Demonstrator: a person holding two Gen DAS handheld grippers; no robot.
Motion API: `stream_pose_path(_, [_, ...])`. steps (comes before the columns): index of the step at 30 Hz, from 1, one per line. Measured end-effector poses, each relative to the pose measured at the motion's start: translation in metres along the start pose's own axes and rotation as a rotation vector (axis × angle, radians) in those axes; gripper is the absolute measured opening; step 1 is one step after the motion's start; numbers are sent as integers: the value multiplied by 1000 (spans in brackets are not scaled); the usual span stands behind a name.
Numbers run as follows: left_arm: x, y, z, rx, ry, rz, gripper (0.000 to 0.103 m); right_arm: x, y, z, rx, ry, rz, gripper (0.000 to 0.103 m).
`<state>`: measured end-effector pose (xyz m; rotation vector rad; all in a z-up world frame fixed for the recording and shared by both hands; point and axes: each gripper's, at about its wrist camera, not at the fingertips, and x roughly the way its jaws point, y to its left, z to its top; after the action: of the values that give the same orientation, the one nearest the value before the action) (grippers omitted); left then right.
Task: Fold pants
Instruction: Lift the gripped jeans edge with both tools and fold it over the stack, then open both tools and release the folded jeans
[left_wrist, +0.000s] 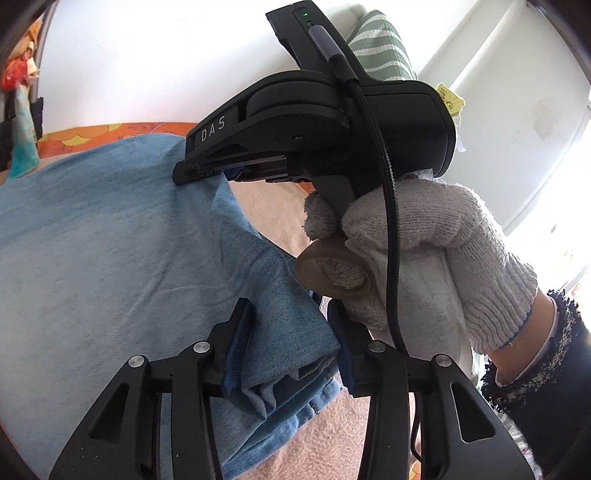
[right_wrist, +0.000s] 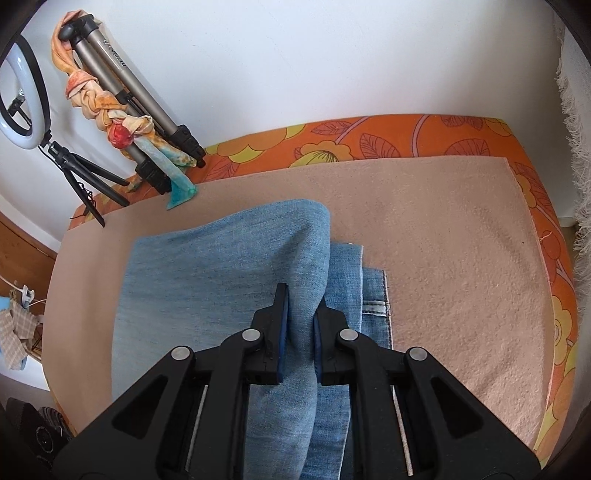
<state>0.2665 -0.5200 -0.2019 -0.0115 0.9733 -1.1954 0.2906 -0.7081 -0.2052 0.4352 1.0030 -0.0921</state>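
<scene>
Light blue denim pants (right_wrist: 221, 280) lie partly folded on a beige mat (right_wrist: 461, 258). My right gripper (right_wrist: 301, 310) is shut on a raised fold of the denim, with lower layers and a hem (right_wrist: 375, 306) to its right. In the left wrist view my left gripper (left_wrist: 291, 332) is shut on a bunched edge of the same pants (left_wrist: 110, 258). The right gripper's black body (left_wrist: 314, 125), held by a white-gloved hand (left_wrist: 424, 258), pinches the denim edge just ahead of it.
The mat lies on an orange floral bed cover (right_wrist: 406, 136) against a white wall. A tripod wrapped in a braided scarf (right_wrist: 122, 110) and a ring light on a small stand (right_wrist: 22, 92) stand at the back left. A green striped cushion (left_wrist: 380, 44) sits behind.
</scene>
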Motion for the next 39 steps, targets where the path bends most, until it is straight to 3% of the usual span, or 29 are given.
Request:
stream_pose_path(4, [13, -3, -4, 19, 25, 1, 51, -6, -7, -3, 12, -14, -44, 23])
stream_pose_path(11, [27, -9, -8, 74, 40, 27, 58, -29, -22, -6, 59, -52, -42, 25])
stream_pose_path(14, [31, -24, -19, 96, 32, 39, 59, -37, -24, -10, 66, -64, -39, 31])
stream_pose_path(22, [31, -65, -30, 181, 52, 47, 59, -53, -18, -31, 73, -63, -4, 33])
stream_pose_path(26, [14, -70, -37, 214, 54, -5, 59, -66, -14, -47, 71, -69, 8, 44])
stream_pose_path(31, [-19, -58, -42, 140, 35, -27, 59, -79, -13, -71, 66, -65, 4, 46])
stream_pose_path(33, [-38, -50, -41, 124, 14, -12, 61, -81, -13, -80, 60, -58, 0, 47])
stream_pose_path(39, [-91, -12, -38, 47, -27, 71, 65, -89, -13, -95, 54, -57, -17, 67])
